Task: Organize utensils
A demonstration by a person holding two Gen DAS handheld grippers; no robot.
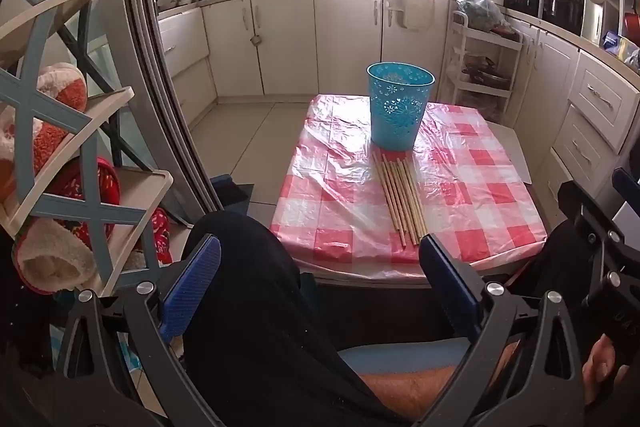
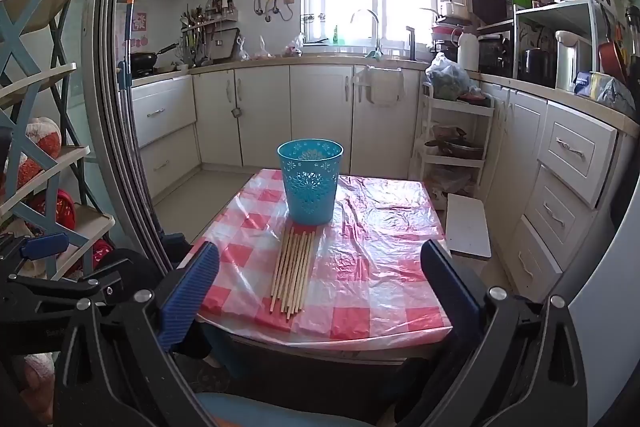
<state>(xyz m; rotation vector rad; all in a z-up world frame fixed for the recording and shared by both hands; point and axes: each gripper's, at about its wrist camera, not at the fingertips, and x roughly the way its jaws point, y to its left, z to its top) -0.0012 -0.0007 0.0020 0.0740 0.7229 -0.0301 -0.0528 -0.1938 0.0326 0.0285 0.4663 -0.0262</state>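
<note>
both grippers are spread wide and empty, held back short of the table (image 2: 360, 307): left gripper (image 1: 320, 283) over the person's lap, right gripper (image 2: 320, 291) just off the near table edge. we'd say nothing is started yet; the step in hand looks like the first pick. the chopsticks (image 2: 293, 273) lie flat in one tight row on the checked plastic cover, far tips just short of the base of the blue basket (image 2: 311, 183), near ends close to the table edge. to do it well we'd come in low from the near end, close across the sticks rather than along them, and take a small bunch, since they lie side by side touching and could roll or fan out on the slick, wrinkled cover. then tip them upright and drop them in from above the rim. the basket stands upright and looks light, so a bump could shove it; the other gripper may steady it. we can see only the upper inside wall of the basket, no contents visible; the bottom is hidden.
</note>
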